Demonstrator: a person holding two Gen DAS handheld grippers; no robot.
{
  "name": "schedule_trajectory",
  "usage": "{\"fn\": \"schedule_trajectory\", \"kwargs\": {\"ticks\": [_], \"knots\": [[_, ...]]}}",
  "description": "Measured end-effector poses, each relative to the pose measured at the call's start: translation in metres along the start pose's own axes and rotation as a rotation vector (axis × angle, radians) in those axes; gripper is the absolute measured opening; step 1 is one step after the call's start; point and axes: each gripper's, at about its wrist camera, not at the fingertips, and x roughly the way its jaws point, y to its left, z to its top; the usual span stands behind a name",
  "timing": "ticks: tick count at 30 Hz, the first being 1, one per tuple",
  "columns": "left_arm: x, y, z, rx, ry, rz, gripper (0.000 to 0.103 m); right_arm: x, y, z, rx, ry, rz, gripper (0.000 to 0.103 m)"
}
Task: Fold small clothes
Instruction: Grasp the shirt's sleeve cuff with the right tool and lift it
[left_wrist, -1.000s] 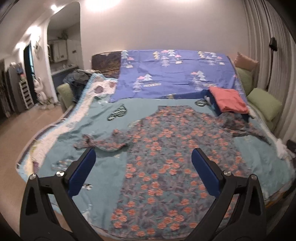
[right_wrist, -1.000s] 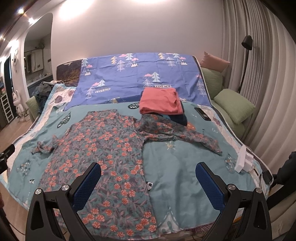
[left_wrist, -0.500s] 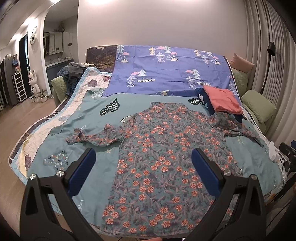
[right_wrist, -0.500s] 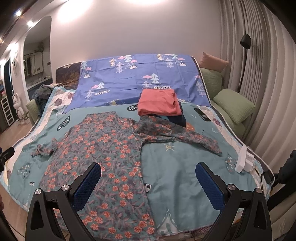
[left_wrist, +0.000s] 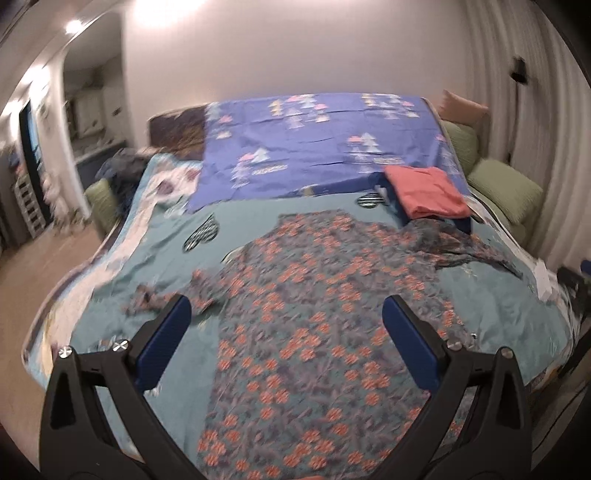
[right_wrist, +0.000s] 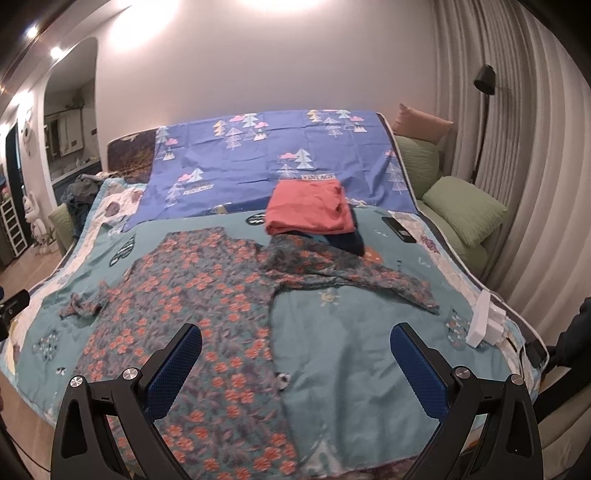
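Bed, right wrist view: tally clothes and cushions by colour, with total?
Floral garment, spread flat: 1
Coral folded item: 1
Navy folded item under the coral one: 1
Green cushions: 3
Peach cushion: 1
Total: 7
The dark heap at far left cannot be counted.

Teal bed, floral garment, blue-padded tools

On the teal bedspread (right_wrist: 351, 350) lies a grey-blue garment (right_wrist: 207, 295) with orange-red flowers; beyond the garment, a folded coral cloth (right_wrist: 308, 212) on a navy one (right_wrist: 349, 242), then a violet-blue sheet (right_wrist: 258, 162) printed with pastel trees. Green pillows (right_wrist: 463, 208) flank it. Both black tools (left_wrist: 286, 308) (right_wrist: 295, 336) carry blue pads.
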Motion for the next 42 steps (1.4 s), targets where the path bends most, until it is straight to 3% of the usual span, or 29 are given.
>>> {"fn": "schedule_trajectory", "kwargs": {"ticks": [4,6,8,11,15,18,21,23,27,30,35,39,42], "knots": [[0.023,-0.061,0.020,0.195,-0.024,0.022,0.103,0.019,-0.072,0.009,0.188,-0.005,0.045,0.103],[0.040,-0.090,0.028,0.258,-0.027,-0.015,0.103,0.036,-0.113,0.010,0.309,0.003,0.083,0.103],[0.065,-0.121,0.034,0.309,-0.017,-0.070,0.103,0.072,-0.163,0.006,0.449,0.062,0.172,0.103],[0.107,-0.174,0.036,0.392,0.009,-0.137,0.103,0.120,-0.211,-0.006,0.593,0.146,0.215,0.103],[0.163,-0.241,0.034,0.497,0.062,-0.103,0.103,0.184,-0.262,-0.031,0.774,0.228,0.248,0.101],[0.199,-0.278,0.031,0.543,0.080,-0.132,0.103,0.230,-0.292,-0.049,0.927,0.273,0.312,0.096],[0.235,-0.308,0.026,0.606,0.088,-0.147,0.103,0.262,-0.310,-0.060,1.017,0.313,0.302,0.091],[0.250,-0.321,0.024,0.646,0.064,-0.208,0.103,0.280,-0.318,-0.066,1.067,0.327,0.304,0.085],[0.282,-0.338,0.022,0.716,0.093,-0.202,0.103,0.300,-0.330,-0.065,1.105,0.304,0.278,0.082],[0.301,-0.342,0.019,0.700,0.128,-0.184,0.103,0.313,-0.335,-0.060,1.119,0.310,0.258,0.082],[0.307,-0.338,0.018,0.615,0.156,-0.230,0.103,0.323,-0.338,-0.055,1.136,0.305,0.235,0.082],[0.310,-0.327,0.023,0.541,0.268,-0.407,0.103,0.326,-0.338,-0.053,1.153,0.303,0.224,0.082],[0.315,-0.320,0.021,0.520,0.366,-0.542,0.103,0.328,-0.338,-0.053,1.142,0.315,0.203,0.061]]}}
